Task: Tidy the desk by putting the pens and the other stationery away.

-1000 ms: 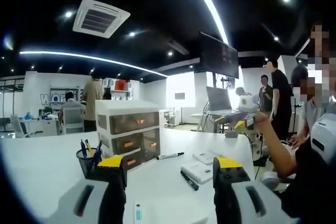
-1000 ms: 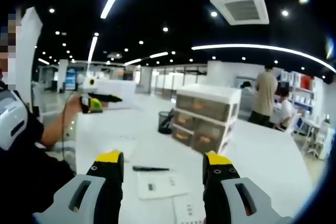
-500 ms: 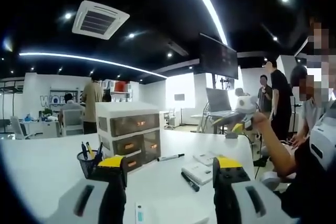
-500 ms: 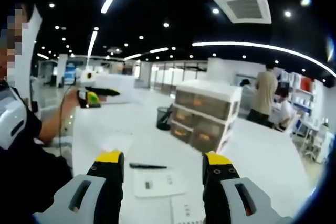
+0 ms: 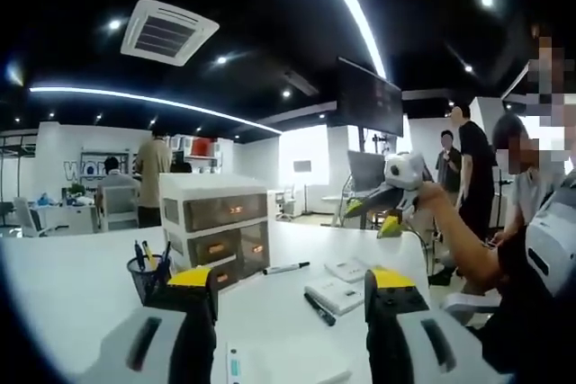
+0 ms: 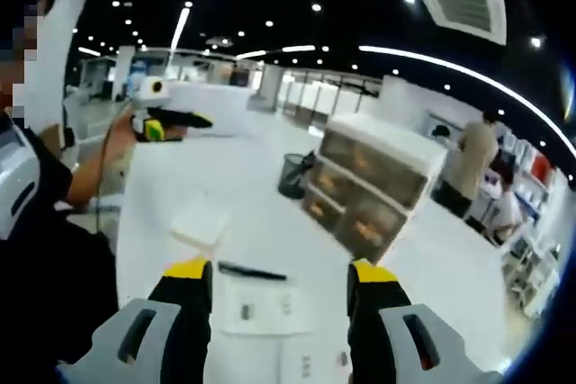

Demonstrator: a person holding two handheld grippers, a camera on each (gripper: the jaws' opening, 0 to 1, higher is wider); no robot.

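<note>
At the bottom of both views the left gripper (image 5: 290, 299) and right gripper (image 6: 279, 290) hang released and empty above the white desk (image 5: 81, 267); nothing is picked yet, I'd say. A black pen (image 6: 252, 272) lies just beyond the right jaws, centre frame, the next grasp probably. The mesh pen cup (image 5: 148, 276) stands lower left beside the drawer unit (image 5: 216, 231).
</note>
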